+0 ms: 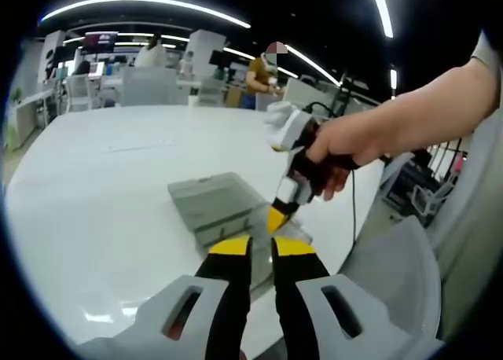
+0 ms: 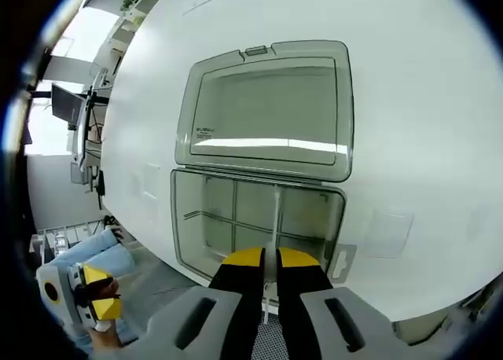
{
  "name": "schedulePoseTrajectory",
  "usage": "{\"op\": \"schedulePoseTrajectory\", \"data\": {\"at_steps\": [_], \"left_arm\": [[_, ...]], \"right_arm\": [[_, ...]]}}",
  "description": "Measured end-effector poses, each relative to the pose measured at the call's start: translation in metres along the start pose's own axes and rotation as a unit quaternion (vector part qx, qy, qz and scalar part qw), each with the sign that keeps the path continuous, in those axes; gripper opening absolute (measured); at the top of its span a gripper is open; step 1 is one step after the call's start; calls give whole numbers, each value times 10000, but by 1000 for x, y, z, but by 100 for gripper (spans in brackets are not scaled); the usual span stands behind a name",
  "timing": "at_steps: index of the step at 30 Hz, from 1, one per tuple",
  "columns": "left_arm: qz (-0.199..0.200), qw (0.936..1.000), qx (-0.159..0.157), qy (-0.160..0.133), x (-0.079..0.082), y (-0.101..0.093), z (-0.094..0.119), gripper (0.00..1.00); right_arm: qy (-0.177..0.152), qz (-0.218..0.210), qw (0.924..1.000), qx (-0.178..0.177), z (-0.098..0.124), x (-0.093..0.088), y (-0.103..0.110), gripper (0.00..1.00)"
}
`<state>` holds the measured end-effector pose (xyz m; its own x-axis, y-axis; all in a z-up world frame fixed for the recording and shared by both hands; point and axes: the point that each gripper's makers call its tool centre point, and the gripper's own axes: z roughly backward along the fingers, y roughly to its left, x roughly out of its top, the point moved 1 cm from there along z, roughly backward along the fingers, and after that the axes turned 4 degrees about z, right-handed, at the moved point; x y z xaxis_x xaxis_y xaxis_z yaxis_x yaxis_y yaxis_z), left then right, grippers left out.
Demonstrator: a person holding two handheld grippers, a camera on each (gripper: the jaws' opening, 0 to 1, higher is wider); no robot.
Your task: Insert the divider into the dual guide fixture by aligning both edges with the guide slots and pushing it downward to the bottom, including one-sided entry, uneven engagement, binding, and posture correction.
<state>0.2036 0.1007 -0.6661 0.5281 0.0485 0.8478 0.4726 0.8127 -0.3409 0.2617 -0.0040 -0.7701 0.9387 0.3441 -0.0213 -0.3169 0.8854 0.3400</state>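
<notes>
A clear plastic compartment box (image 2: 236, 218) lies open on the white table, its lid (image 2: 267, 108) folded back flat. My right gripper (image 2: 270, 258) is shut on a thin pale divider (image 2: 276, 211). The divider runs up from between the jaws into the box's base, beside the cross walls. In the left gripper view the same box (image 1: 216, 203) sits ahead, and a hand holds the right gripper (image 1: 277, 217) over its near right edge. My left gripper (image 1: 262, 248) hangs short of the box, jaws close together with nothing between them. It also appears at the lower left as the left gripper (image 2: 98, 293).
The white table (image 1: 102, 187) stretches wide to the left and behind the box. A grey chair back (image 1: 393, 273) stands at the table's right edge. Desks, chairs and people fill the far room (image 1: 157, 69). The table's near edge (image 2: 157, 266) runs just below the box.
</notes>
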Motion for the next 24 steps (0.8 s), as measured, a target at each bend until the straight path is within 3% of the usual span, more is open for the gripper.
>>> {"op": "schedulePoseTrajectory", "data": {"at_steps": [24], "left_arm": [[12, 10000, 23, -37, 0, 1, 3, 6]], "right_arm": [[23, 114, 9999, -50, -1, 2, -3, 0]]}}
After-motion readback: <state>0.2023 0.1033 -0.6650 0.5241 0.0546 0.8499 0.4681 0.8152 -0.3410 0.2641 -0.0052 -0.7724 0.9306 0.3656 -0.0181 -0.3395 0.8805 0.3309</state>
